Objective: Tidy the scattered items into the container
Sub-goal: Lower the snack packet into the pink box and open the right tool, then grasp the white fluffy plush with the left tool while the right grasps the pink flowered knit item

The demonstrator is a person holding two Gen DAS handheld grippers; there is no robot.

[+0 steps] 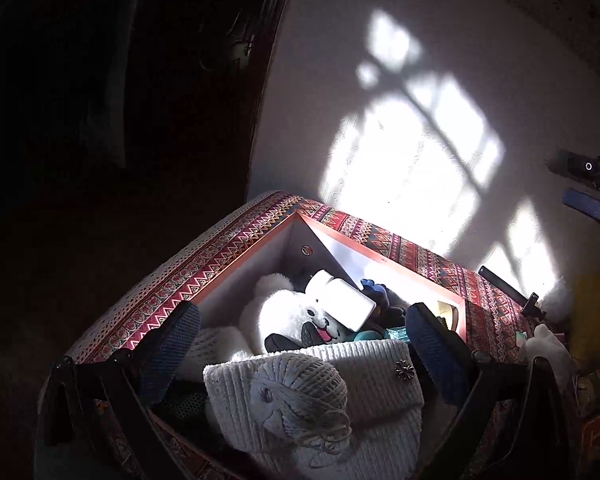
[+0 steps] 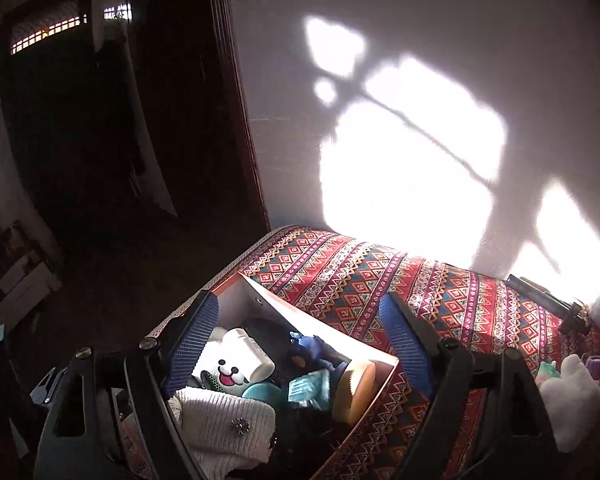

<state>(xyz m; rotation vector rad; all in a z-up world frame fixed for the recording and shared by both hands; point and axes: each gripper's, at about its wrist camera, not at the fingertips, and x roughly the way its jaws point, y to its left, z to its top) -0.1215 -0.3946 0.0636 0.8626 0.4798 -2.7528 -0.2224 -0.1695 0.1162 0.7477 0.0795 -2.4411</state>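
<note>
An orange-rimmed box (image 1: 380, 258) (image 2: 276, 300) stands on a red patterned cloth (image 2: 380, 272). Inside it lie a white plush toy (image 1: 296, 316) (image 2: 228, 372), a white bottle (image 1: 340, 300) (image 2: 248, 350), a blue toy (image 1: 374, 288) (image 2: 308, 346), a teal packet (image 2: 308, 390) and a round wooden brush (image 2: 352, 388). A white knitted hat (image 1: 364, 364) (image 2: 224, 428) carries a ball of twine (image 1: 300, 392). My left gripper (image 1: 304, 340) hovers open over the hat. Above the box, my right gripper (image 2: 300, 340) is open and holds nothing.
A black elongated object (image 1: 504, 284) (image 2: 540, 292) lies on the cloth near the sunlit wall. White and pastel plush items (image 2: 572, 396) (image 1: 548, 344) sit on the cloth to the right of the box. A dark doorway lies to the left.
</note>
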